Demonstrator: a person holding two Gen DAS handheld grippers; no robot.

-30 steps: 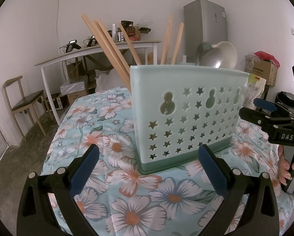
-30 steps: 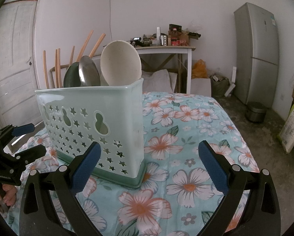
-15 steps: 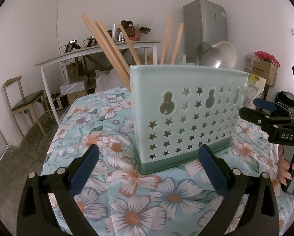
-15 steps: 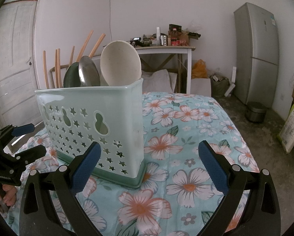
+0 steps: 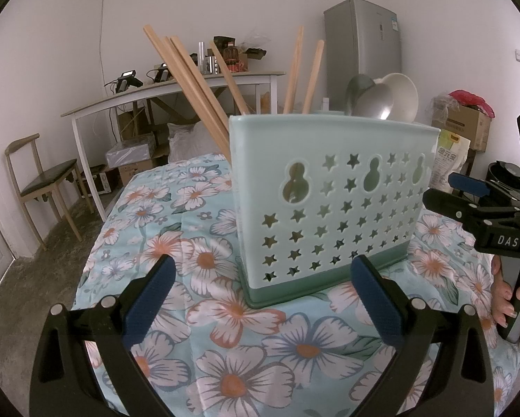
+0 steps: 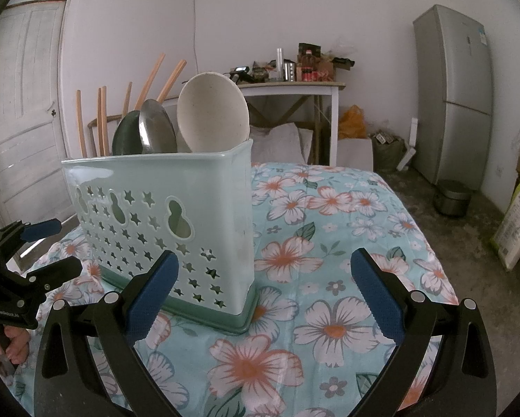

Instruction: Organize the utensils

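My left gripper (image 5: 263,299) is spread wide w/ nothing between the blue pads (image 5: 148,299), hovering just above the flowered tablecloth (image 5: 232,340). My right gripper (image 6: 263,295) is the same: wide apart, empty, blue pads (image 6: 376,299) over the cloth. Each one shows in the other's cam: right gripper at the right edge of the left view, black frame marked DAS w/ my fingers on the handle; left gripper at the left edge of the right view, also spread. Just past the fingertips stands the pale green holder (image 5: 329,201), upright on the cloth, star and gourd-shaped cutouts in its side, darker green base. From the left view it sits btwn the pads and a bit right of centre; from the right view it's left of centre, near corner just behind the left pad, not touching as far as I can tell. Inside it, at one end: wooden chopsticks (image 5: 186,80), several leaning outward, a couple more upright. At the other end: a white spoon (image 6: 213,114), a steel spoon (image 6: 157,128) and a dark one (image 6: 126,137), bowls up, packed side by side. Beyond the table: white desk (image 6: 294,87) cluttered w/ bottles and boxes, grey fridge (image 6: 454,93), wooden chair (image 5: 40,180), white door (image 6: 23,111), cardboard box (image 5: 465,125) and a sack on the floor.
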